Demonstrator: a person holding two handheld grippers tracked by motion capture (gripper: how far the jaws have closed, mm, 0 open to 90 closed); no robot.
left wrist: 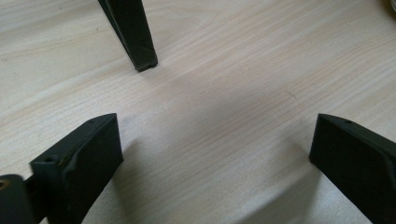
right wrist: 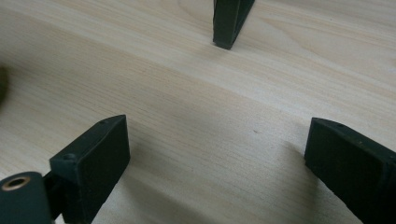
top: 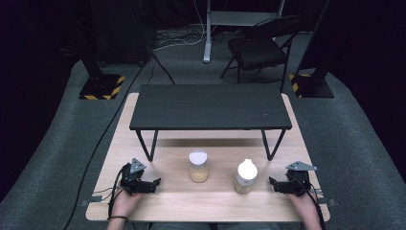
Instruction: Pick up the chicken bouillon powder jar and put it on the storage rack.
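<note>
Recording lab — black curtains [top: 38, 38], rig stands [top: 101, 85]

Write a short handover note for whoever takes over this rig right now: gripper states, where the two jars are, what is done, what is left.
Left gripper: open, empty, resting low on the light wooden table, left of the jars.
Right gripper: open, empty, at the table's right side.
Clear jar with flat white lid: upright at table centre, yellowish contents.
Clear jar with rounded white cap: upright to its right, apart from it.
Black low shelf on thin legs: stands behind the jars, nothing on it.
Done: neither jar touched.
Left: probably gripping the jars; everything remains.
</note>
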